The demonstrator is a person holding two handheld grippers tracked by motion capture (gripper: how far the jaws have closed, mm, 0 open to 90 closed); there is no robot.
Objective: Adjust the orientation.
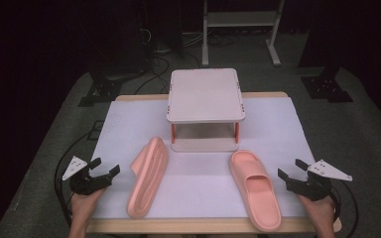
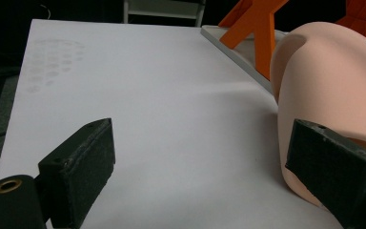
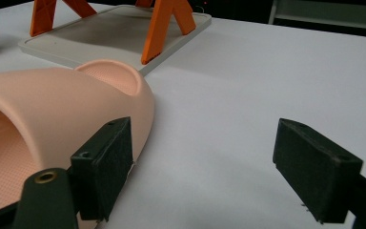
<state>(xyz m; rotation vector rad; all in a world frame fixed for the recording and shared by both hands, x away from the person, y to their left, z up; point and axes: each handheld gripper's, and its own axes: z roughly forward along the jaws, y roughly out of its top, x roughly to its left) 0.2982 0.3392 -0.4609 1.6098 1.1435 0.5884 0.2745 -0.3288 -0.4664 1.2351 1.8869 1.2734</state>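
Observation:
Two pink slides lie on the white table. The left slide (image 1: 148,176) lies tipped on its side, sole outward; in the left gripper view the left slide (image 2: 333,95) rises just past the right jaw. The right slide (image 1: 254,187) sits upright, and the right slide (image 3: 52,119) lies behind the left jaw in the right gripper view. My left gripper (image 1: 105,167) is open at the table's left edge, left of the tipped slide, holding nothing. At the right edge my right gripper (image 1: 291,168) is open beside the upright slide, also with nothing between its jaws.
A small two-tier rack (image 1: 205,94) with a pale top and orange legs stands at the table's far middle; its base tray (image 3: 109,36) and legs show beyond the slide. The white table surface (image 1: 198,171) lies bare between the slides. Cables and a metal stand sit on the floor behind.

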